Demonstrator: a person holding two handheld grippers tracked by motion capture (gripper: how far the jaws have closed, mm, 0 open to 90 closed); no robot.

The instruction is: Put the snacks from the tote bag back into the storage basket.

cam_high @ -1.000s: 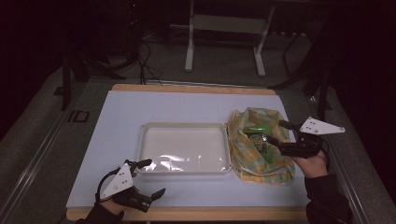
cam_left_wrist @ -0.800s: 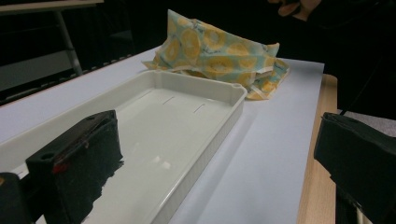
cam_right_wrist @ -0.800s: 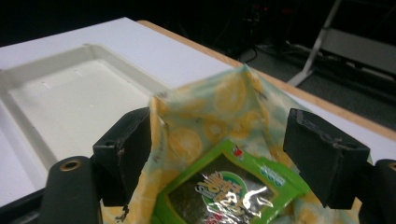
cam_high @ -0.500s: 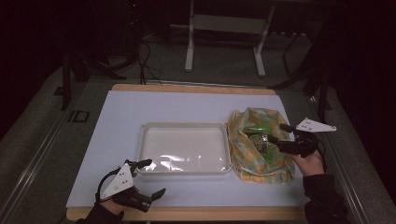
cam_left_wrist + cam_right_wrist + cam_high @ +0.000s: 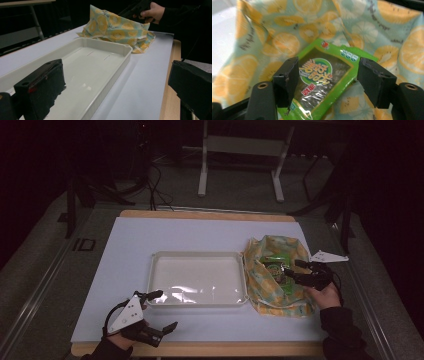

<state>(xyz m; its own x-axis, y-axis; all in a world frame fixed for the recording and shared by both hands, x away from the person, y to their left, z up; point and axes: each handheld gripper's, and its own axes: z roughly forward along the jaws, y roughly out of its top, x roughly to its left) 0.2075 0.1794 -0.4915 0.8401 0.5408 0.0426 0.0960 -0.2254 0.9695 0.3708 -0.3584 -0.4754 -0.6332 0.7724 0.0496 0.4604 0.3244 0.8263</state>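
1. The flat green foil snack packet (image 5: 324, 77) lies inside the open citrus-print cloth bag (image 5: 272, 292), right of the tray. In the right gripper view its long axis runs diagonally, lower left to upper right.
2. Right gripper (image 5: 328, 82): jaws apart, just been closing, straddling the packet; the pads are not pressing on it.
3. Left gripper (image 5: 162, 310): jaws released, holding nothing, near the table's front edge.
4. A shallow cream plastic rectangular tray (image 5: 200, 257) sits mid-table.
5. The table (image 5: 125, 250) has a pale matte sheet over a wooden edge; the room is dark, with metal frame legs (image 5: 202, 165) behind.
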